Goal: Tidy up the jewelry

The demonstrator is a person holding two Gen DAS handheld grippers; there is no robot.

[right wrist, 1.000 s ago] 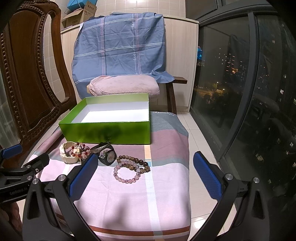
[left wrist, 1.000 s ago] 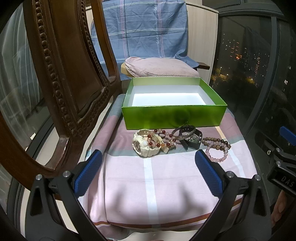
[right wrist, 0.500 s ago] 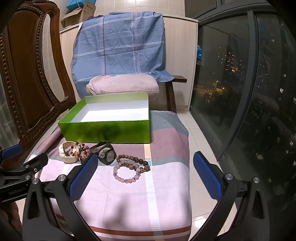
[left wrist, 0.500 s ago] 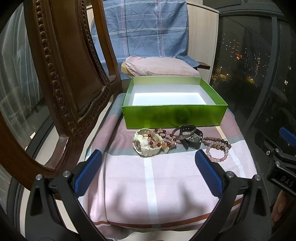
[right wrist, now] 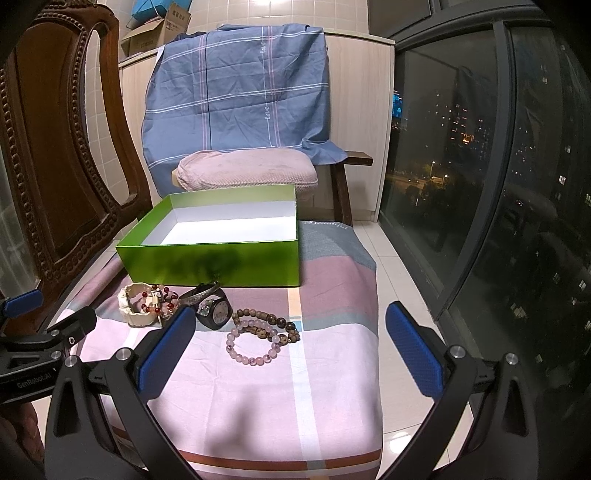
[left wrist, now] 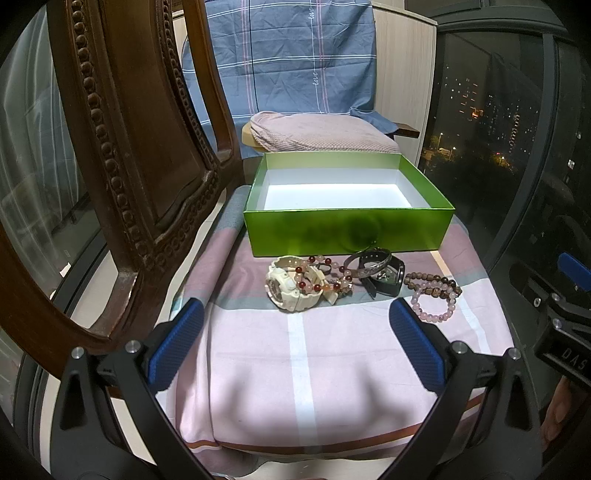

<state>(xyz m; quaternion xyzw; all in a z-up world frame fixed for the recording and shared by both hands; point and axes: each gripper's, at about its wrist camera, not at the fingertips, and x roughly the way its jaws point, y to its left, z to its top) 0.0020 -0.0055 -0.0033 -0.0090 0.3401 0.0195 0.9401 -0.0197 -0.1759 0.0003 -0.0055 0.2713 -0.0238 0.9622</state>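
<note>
Right wrist view: nothing boxed yet, both grippers [right wrist: 290, 347] [left wrist: 295, 338] wide and empty; reach your right for the pink bracelet [right wrist: 254, 341], then the far box [right wrist: 212, 264].

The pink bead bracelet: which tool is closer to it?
Right, I'd judge. The pink bead bracelet lies just ahead between the right tool fingers; from the left tool it sits off beyond the right-side finger.

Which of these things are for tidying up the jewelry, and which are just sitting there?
For the job:
green box
cream watch
red bead bracelet
black watch
silver bangle
brown bead bracelet
pink bead bracelet

Just there:
wooden chair
blue cloth
pink cushion
cardboard boxes
</note>
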